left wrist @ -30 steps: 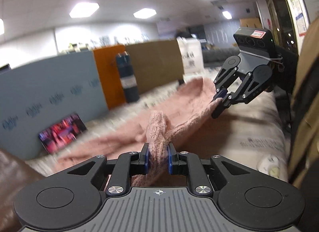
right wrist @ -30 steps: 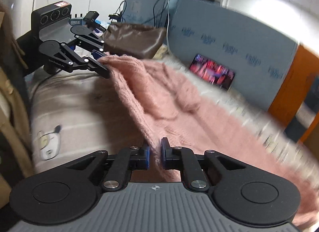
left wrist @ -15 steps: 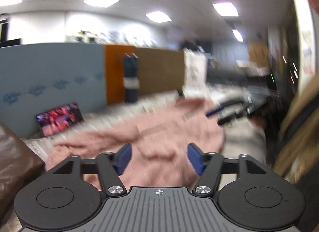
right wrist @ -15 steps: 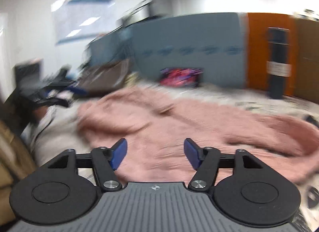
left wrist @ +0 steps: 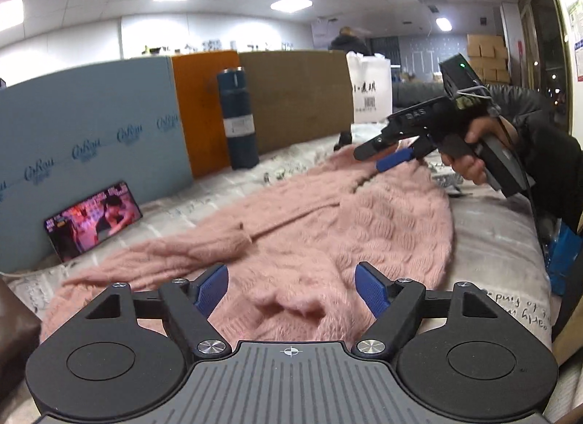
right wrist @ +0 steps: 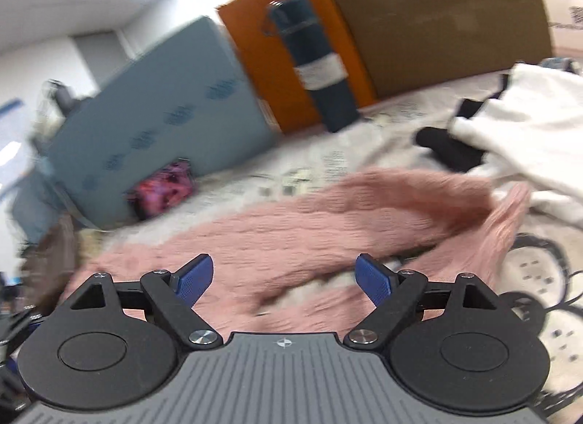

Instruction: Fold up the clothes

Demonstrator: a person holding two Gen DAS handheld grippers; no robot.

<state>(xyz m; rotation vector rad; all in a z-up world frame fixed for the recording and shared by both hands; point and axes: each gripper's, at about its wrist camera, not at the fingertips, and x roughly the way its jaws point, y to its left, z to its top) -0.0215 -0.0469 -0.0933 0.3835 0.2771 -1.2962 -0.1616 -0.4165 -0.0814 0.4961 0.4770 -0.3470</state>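
Note:
A pink knit sweater (left wrist: 328, 227) lies spread on the printed cloth of the table, one sleeve stretched to the left. My left gripper (left wrist: 291, 291) is open and empty just above its near hem. My right gripper (right wrist: 284, 280) is open and empty over the sweater's far side (right wrist: 328, 220). It also shows in the left wrist view (left wrist: 379, 156), held in a hand above the sweater's far right corner.
A dark blue flask (left wrist: 238, 117) stands against blue, orange and brown boards at the back. A phone (left wrist: 93, 220) with a lit screen leans on the blue board. A white and black garment (right wrist: 510, 132) lies at the right. A white bag (left wrist: 370, 92) stands behind.
Both grippers were shut on the sweater's edge and held it up. They have opened and let it drop flat. The right gripper has swung over to the sweater's far right.

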